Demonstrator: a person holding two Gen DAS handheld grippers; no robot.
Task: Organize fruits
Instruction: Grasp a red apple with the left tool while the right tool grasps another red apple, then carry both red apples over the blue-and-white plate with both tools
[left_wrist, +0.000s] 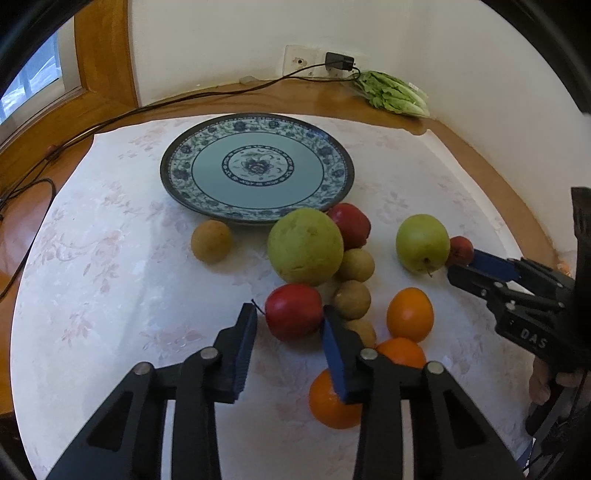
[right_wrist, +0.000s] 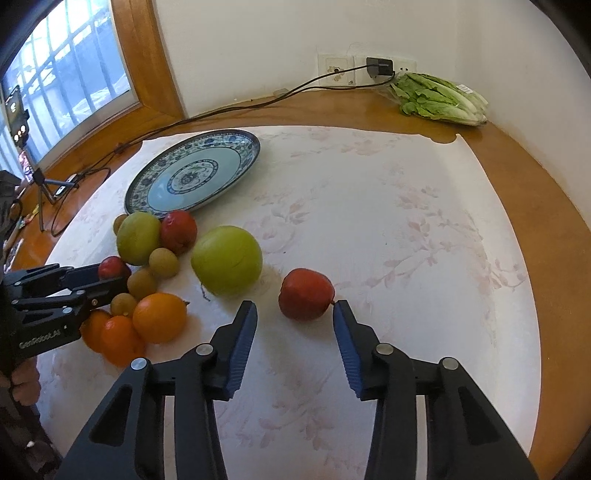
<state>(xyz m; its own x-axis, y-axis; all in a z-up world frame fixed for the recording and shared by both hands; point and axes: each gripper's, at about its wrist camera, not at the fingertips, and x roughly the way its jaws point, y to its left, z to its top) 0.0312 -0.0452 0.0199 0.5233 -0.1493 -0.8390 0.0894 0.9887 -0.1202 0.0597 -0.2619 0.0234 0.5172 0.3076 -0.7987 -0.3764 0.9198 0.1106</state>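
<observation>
Left gripper (left_wrist: 290, 321) brackets a red apple (left_wrist: 293, 312), right gripper (right_wrist: 295, 314) another red apple (right_wrist: 306, 293); pad contact cannot be told.

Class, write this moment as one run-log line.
left gripper: around red apple, contact unclear | right gripper: open, straddling second red apple | plate: empty

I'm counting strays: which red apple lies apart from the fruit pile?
The red apple before the right claw, alone on the cloth right of the green apple.
</observation>
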